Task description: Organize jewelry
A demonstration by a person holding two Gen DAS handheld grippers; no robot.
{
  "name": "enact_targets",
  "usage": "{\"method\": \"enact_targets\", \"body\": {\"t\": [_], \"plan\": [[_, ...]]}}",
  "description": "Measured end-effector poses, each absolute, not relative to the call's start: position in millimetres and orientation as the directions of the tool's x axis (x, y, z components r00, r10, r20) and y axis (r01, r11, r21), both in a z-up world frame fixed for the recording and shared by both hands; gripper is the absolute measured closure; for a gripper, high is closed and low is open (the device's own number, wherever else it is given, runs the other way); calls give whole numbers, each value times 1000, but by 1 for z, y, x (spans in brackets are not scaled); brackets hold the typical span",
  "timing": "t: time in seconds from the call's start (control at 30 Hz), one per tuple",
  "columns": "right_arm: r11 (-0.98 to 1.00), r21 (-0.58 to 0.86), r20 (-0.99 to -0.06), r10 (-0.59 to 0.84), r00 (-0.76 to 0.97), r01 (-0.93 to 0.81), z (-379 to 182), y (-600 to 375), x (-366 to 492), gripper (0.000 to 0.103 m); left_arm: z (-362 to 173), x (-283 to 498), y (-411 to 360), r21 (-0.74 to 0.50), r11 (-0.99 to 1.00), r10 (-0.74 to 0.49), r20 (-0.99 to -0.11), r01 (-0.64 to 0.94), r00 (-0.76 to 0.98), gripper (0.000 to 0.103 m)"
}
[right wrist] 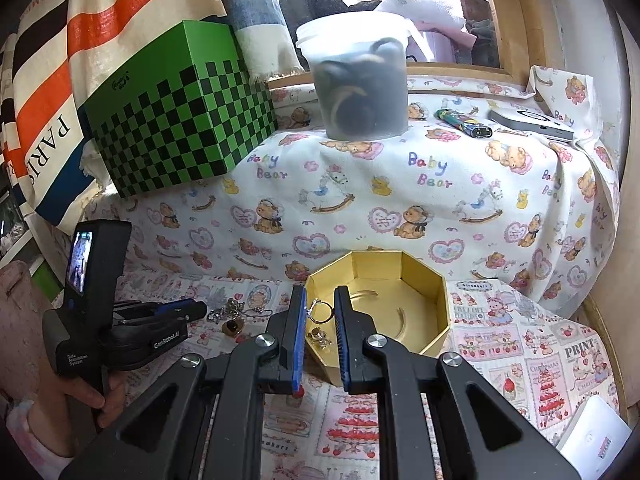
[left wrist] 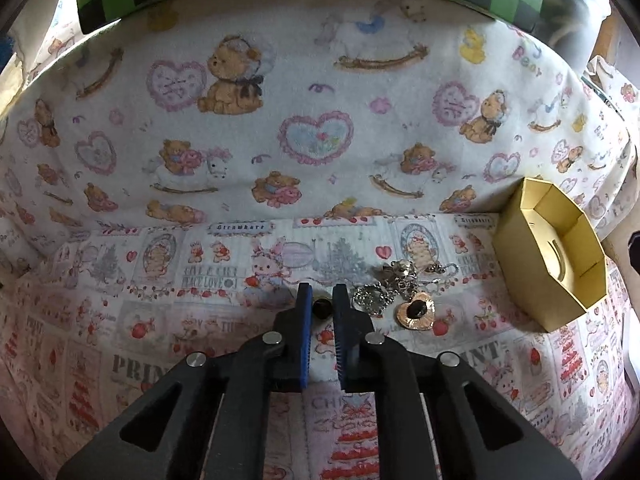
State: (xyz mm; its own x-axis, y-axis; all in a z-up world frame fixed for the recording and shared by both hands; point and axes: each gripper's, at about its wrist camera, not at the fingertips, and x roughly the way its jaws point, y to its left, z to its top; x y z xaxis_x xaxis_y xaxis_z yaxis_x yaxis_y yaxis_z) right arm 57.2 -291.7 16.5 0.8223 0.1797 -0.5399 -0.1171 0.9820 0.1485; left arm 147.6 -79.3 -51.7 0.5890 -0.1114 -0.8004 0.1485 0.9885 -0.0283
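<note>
One small dark-stoned ring lies on the desk left of the jewelry pile, clenched in the left hand-held gripper. Light, hard, slippery; pinch across the band. The right hand-held gripper pinches a dangling earring hanging lengthwise above the gold box.

Jewelry pile lies left of the box.
</note>
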Motion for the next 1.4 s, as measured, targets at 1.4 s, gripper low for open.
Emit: {"method": "enact_targets", "body": {"t": [1.4], "plan": [[878, 477, -603, 301, 739, 31, -9, -380, 85, 88, -1, 90, -207, -141, 876, -410, -721, 461, 558, 94]]}}
